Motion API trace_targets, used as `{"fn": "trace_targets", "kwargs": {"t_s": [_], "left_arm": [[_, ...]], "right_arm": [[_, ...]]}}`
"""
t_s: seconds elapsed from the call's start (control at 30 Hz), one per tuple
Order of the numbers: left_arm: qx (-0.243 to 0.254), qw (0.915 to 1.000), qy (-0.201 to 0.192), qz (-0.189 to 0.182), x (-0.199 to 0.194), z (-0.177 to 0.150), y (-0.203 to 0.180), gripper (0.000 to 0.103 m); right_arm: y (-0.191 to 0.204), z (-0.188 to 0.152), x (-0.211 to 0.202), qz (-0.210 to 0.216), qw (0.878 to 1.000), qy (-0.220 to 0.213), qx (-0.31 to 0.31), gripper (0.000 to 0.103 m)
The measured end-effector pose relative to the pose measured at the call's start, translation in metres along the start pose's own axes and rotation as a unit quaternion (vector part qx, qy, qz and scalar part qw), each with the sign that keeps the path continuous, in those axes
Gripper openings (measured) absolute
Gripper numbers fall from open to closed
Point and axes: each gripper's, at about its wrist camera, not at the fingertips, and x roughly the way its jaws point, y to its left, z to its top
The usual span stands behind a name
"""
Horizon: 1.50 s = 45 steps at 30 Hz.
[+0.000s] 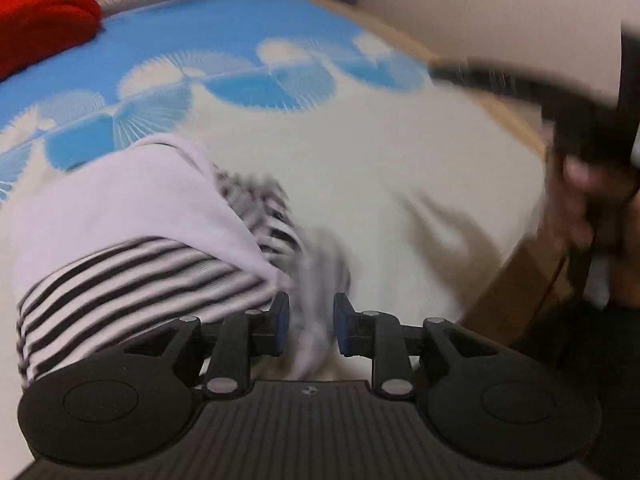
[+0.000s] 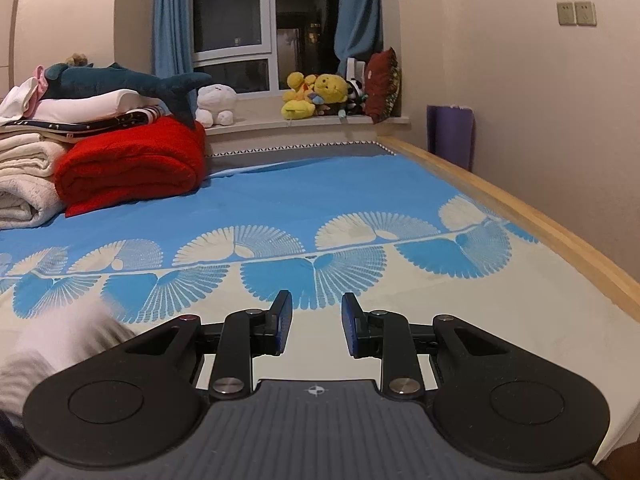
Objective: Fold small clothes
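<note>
A blurred black-and-white striped garment [image 1: 132,240] lies on the bed [image 1: 380,168], left of and ahead of the left gripper [image 1: 308,330]; its fingers stand apart with smeared cloth between them, grip unclear. The right gripper [image 2: 316,328] shows parted fingers holding nothing, only bed beyond them.

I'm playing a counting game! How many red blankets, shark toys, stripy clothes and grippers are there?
red blanket: 1
shark plush: 1
striped garment: 1
Grippers: 2, the left gripper and the right gripper
Total: 5
</note>
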Motion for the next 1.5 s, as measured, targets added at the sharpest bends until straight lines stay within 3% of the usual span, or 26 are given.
{"fn": "trace_targets", "kwargs": {"t_s": [0.07,0.13,0.2,0.4,0.47,0.53,0.63,0.67,0.7,0.73,0.77,0.83,0.93,1.1,1.13,1.17,1.2,1.27,1.33,1.43,1.5], "left_arm": [[-0.010,0.9995,-0.029,-0.006,-0.016,-0.002,0.005,0.030],[-0.033,0.9979,-0.049,-0.027,-0.043,-0.005,0.022,0.039],[-0.035,0.9974,-0.062,-0.012,-0.068,-0.006,0.039,0.039],[-0.017,0.9966,-0.048,0.066,-0.107,-0.016,0.111,0.039],[-0.032,0.9961,-0.046,0.068,-0.110,-0.024,0.132,0.039],[-0.066,0.9960,-0.043,0.042,-0.104,-0.035,0.154,0.039],[-0.101,0.9949,0.000,0.002,-0.068,-0.064,0.171,0.040],[-0.090,0.9949,0.041,0.021,-0.049,-0.077,0.171,0.044],[-0.070,0.9924,0.083,0.058,-0.033,-0.080,0.166,0.055],[-0.056,0.9924,0.083,0.072,-0.032,-0.078,0.163,0.059],[-0.054,0.9938,0.075,0.062,-0.035,-0.074,0.164,0.059],[-0.084,0.9936,0.066,0.038,-0.040,-0.069,0.178,0.060],[-0.124,0.9885,0.082,0.025,-0.039,-0.073,0.200,0.067],[-0.099,0.9918,0.078,0.025,-0.041,-0.073,0.202,0.068],[-0.098,0.9919,0.077,0.024,-0.040,-0.073,0.202,0.068],[-0.098,0.9919,0.077,0.023,-0.040,-0.073,0.204,0.068],[-0.099,0.9919,0.077,0.020,-0.040,-0.074,0.206,0.068],[-0.093,0.9926,0.075,0.018,-0.039,-0.076,0.208,0.068],[-0.085,0.9939,0.068,0.016,-0.035,-0.074,0.205,0.068],[-0.080,0.9941,0.072,0.018,-0.031,-0.075,0.206,0.069],[-0.081,0.9939,0.073,0.018,-0.028,-0.073,0.205,0.070]], "right_arm": [[-0.001,-0.001,0.001,0.006,1.000,0.006,0.006,0.028],[0.001,-0.002,0.001,0.019,1.000,0.011,0.004,0.028],[0.004,-0.002,0.002,0.039,0.999,0.017,0.003,0.028],[0.021,0.004,0.008,0.119,0.991,0.044,0.045,0.028],[0.032,0.005,0.012,0.137,0.988,0.056,0.047,0.028],[0.042,0.006,0.018,0.158,0.983,0.074,0.054,0.028],[0.061,0.007,0.031,0.185,0.975,0.102,0.074,0.031],[0.065,0.007,0.036,0.191,0.972,0.112,0.081,0.035],[0.071,0.007,0.043,0.197,0.968,0.124,0.090,0.037],[0.076,0.006,0.050,0.198,0.965,0.137,0.099,0.040],[0.080,0.004,0.058,0.199,0.962,0.152,0.108,0.043],[0.087,0.000,0.078,0.203,0.952,0.189,0.129,0.046],[0.094,-0.007,0.107,0.210,0.934,0.236,0.166,0.047],[0.105,-0.017,0.154,0.217,0.904,0.278,0.242,0.047],[0.105,-0.021,0.163,0.222,0.894,0.285,0.265,0.040],[0.103,-0.024,0.170,0.227,0.884,0.287,0.290,0.016],[0.099,-0.026,0.176,0.232,0.874,0.285,0.317,0.008],[0.089,-0.026,0.179,0.241,0.861,0.268,0.359,0.006],[0.076,-0.023,0.181,0.224,0.861,0.243,0.386,0.005],[0.060,-0.042,0.195,0.177,0.831,0.279,0.448,0.005],[0.060,-0.049,0.200,0.153,0.830,0.306,0.441,0.006]]}}
